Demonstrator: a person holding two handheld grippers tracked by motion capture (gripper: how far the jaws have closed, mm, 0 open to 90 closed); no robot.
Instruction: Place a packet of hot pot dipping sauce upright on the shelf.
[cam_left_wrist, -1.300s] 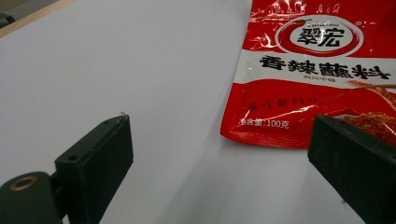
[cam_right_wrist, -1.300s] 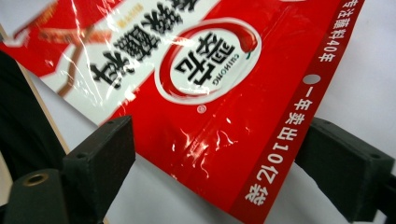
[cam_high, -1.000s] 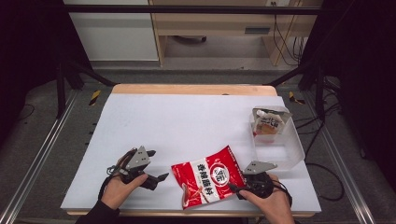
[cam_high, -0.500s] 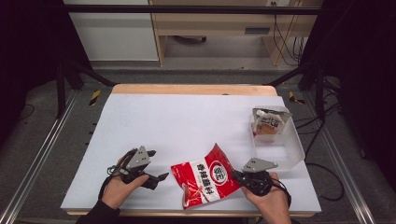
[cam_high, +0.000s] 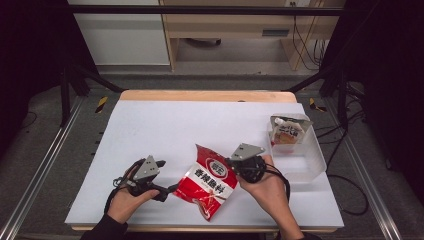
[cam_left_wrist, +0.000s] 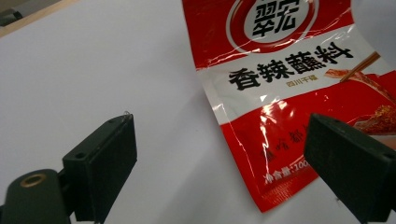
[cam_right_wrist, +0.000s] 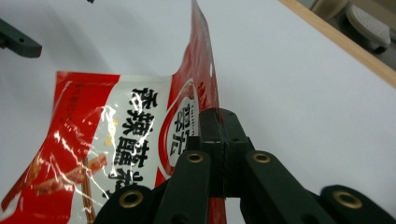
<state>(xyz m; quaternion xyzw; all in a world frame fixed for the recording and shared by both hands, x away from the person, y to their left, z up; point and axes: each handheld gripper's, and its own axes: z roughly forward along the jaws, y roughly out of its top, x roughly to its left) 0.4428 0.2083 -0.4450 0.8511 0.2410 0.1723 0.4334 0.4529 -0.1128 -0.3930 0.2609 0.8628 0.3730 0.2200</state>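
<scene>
Item: red pouch, near edge of the table, one corner lifted. Judged light, limp, glossy, likely slippery; best pinched at a flat seam.
Right hand-held gripper: clenched on the pouch's top edge.
Left hand-held gripper: released, jaws wide, just beside the pouch.
Farther right: clear bin holding another packet; nothing blocks the way.

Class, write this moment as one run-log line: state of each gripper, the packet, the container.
right gripper: shut on red sachet, one edge lifted | left gripper: open, beside sachet, not touching | clear container: holds another packet
</scene>
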